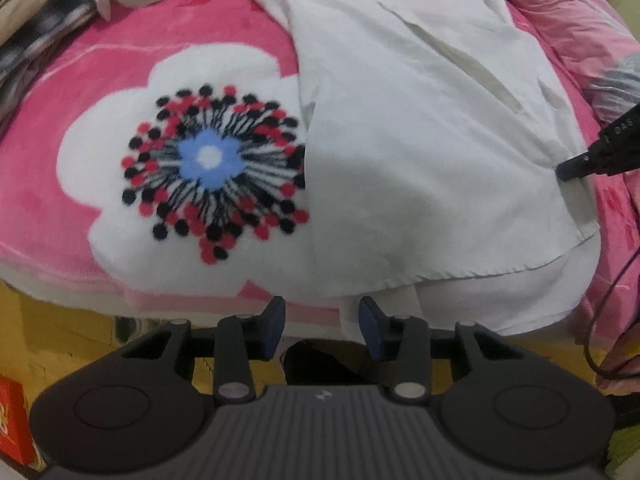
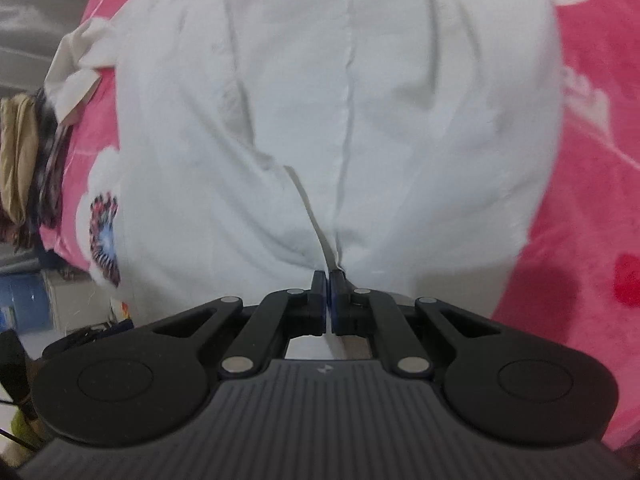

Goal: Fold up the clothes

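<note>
The right tool (image 2: 329, 280) is clenched on the white shirt (image 2: 320, 100). In the right wrist view its two dark pads sit pressed together at the lower middle, with a thin bit of cloth pinched between them. Little creases fan up and out from that spot, so the cloth looks pulled there. I think it holds the hem so that this part can be lifted and folded over.

The left tool (image 1: 322, 322) is released. Its blue pads stand apart at the lower middle of the left wrist view, and nothing is between them. The shirt's bottom edge lies just above them (very near, but not touching). It looks ready to take hold of that edge.

The shirt is thin, soft and a bit wrinkled. It lies spread flat, filling the upper right of the left wrist view, with a collar at the top left and a long seam down its middle.

Under it is a fluffy pink blanket (image 1: 120, 56) on a bed. It has a big white flower (image 1: 208, 160) with a blue middle and red and black dots. A pile of other clothes (image 1: 36, 20) sits in the upper left corner.
</note>
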{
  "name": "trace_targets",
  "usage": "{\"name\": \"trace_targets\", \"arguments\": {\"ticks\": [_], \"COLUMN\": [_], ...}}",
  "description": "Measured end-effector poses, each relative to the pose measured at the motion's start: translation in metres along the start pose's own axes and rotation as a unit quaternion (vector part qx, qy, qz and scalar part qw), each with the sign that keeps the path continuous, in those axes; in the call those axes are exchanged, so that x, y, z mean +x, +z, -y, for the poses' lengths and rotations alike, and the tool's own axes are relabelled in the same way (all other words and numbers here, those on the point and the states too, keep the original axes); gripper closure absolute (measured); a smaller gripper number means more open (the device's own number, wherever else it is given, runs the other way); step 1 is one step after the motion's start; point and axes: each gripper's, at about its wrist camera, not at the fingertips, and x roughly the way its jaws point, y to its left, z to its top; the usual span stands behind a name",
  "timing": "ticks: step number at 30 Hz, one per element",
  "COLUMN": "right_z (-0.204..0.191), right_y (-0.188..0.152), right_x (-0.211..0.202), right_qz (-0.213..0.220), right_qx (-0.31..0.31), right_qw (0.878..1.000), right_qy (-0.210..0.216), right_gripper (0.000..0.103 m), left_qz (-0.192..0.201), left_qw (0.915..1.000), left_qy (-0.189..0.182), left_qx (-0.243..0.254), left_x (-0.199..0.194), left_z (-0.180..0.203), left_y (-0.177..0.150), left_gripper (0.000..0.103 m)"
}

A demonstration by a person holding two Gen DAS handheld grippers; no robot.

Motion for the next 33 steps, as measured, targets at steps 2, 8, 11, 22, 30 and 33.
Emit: {"name": "trace_targets", "arguments": {"ticks": [2,8,11,22,30,33], "right_z": [0.001,0.002,0.002,-0.023,-0.025,-0.021], "right_y": [0.002,0.0,-0.001,-0.015,-0.024,-0.023], "right_x": [0.0,0.002,0.002,-0.007,0.022,0.024], "right_qz": [0.0,0.0,0.001,-0.034,-0.071,-0.074], "right_qx": [-0.004,-0.003,-0.003,-0.052,-0.057,-0.054], "right_qw": [1.0,1.0,1.0,0.996,0.995,0.996], "right_qy": [-0.002,0.001,0.004,0.064,0.033,0.025], "right_gripper": [0.103,0.103,0.103,0.102,0.102,0.102], "left_qz": [0.003,-0.002,0.008,-0.016,-0.052,-0.017], "left_qw": [0.9999,0.9975,0.9982,0.9985,0.9891,0.9728], "left_qy": [-0.001,0.01,0.012,0.044,-0.004,-0.036], "left_qx": [0.013,0.07,0.058,0.029,-0.138,-0.228], "left_x": [0.002,0.014,0.007,-0.042,-0.019,-0.025], "left_z": [0.005,0.021,0.02,0.018,-0.031,-0.053], "left_y": [0.006,0.013,0.016,0.01,-0.058,-0.087], "left_gripper": [0.064,0.077,0.1,0.098,0.086,0.069]}}
